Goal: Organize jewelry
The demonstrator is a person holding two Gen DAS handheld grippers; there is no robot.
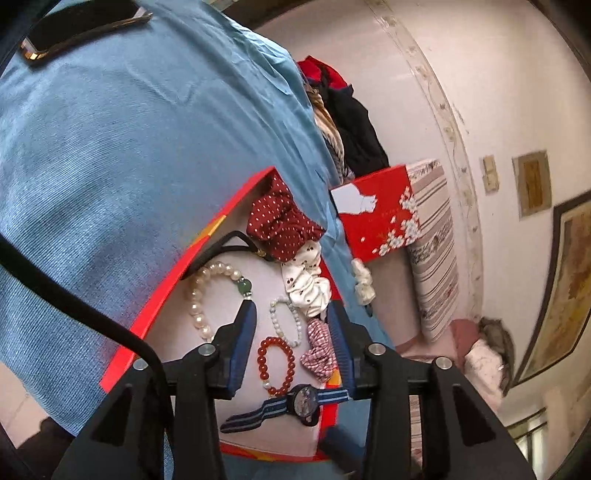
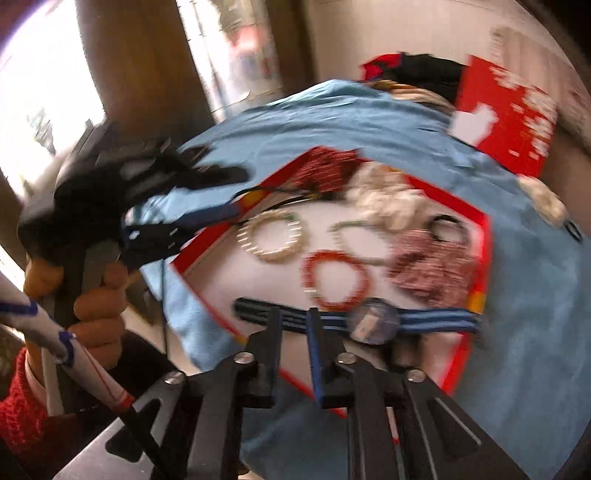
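A shallow red-rimmed tray [image 1: 159,314] with a white floor lies on a blue cloth. In it are a pearl bracelet with a green bead [image 1: 199,295], a small pale bead bracelet [image 1: 284,321], a red bead bracelet [image 1: 277,365], a blue striped watch [image 1: 306,398], a red dotted scrunchie [image 1: 280,225], a white scrunchie [image 1: 306,284] and a checked bow [image 1: 319,349]. My left gripper [image 1: 291,314] is open above the tray, empty. In the blurred right wrist view, my right gripper [image 2: 295,317] has its fingers close together at the watch [image 2: 373,321] strap; whether they grip it is unclear.
A red box lid with white flowers [image 1: 376,214] stands at the cloth's far edge beside a striped cushion [image 1: 436,251]. Another white scrunchie [image 1: 364,282] lies outside the tray. A dark phone [image 1: 85,29] lies on the cloth. Clothes [image 1: 343,110] are piled behind.
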